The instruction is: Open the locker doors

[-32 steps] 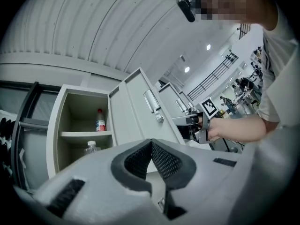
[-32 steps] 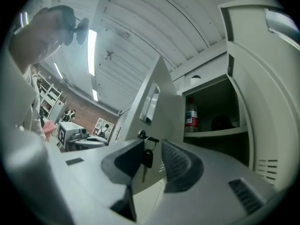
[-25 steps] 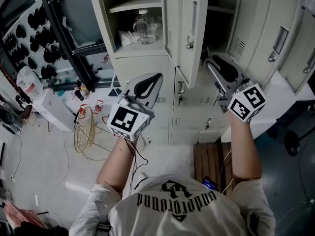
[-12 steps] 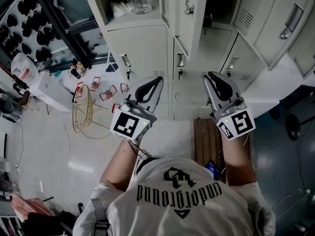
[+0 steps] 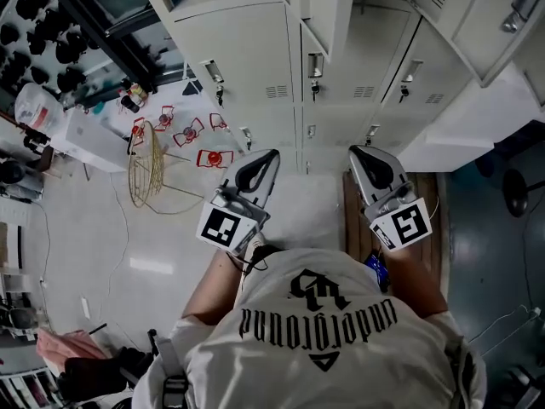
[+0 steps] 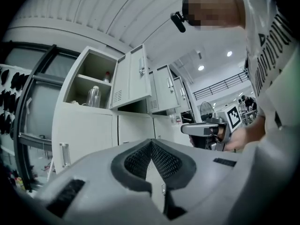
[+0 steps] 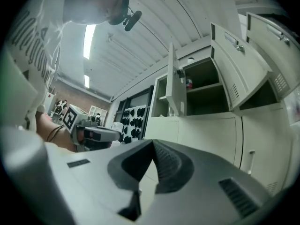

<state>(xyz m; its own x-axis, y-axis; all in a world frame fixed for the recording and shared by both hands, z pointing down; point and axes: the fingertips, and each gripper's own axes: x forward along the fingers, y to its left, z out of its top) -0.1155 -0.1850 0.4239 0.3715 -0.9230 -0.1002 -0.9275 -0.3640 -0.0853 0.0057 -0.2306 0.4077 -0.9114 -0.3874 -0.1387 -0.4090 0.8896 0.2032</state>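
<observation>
Jaws shut on nothing at the left gripper [image 5: 272,154]; same at the right gripper [image 5: 358,152], just closed. Straight ahead, under the open ones: closed pale grey metal locker doors [image 5: 255,45]. Spread jaws first, then pinch a small silver handle [image 5: 213,72] and pull slowly.

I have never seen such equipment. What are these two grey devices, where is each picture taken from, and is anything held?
There is no robot: a person facing lockers holds a two-jaw gripper in each hand. The head view looks steeply down from the person's head: left gripper at left, right gripper at right. The two gripper views come from cameras riding on each gripper, looking along its jaws. Both pairs of jaws are shut and hold nothing; the right ones have just closed. Some upper locker doors stand open, and one open compartment shows a clear bottle. The doors below are closed.
</observation>
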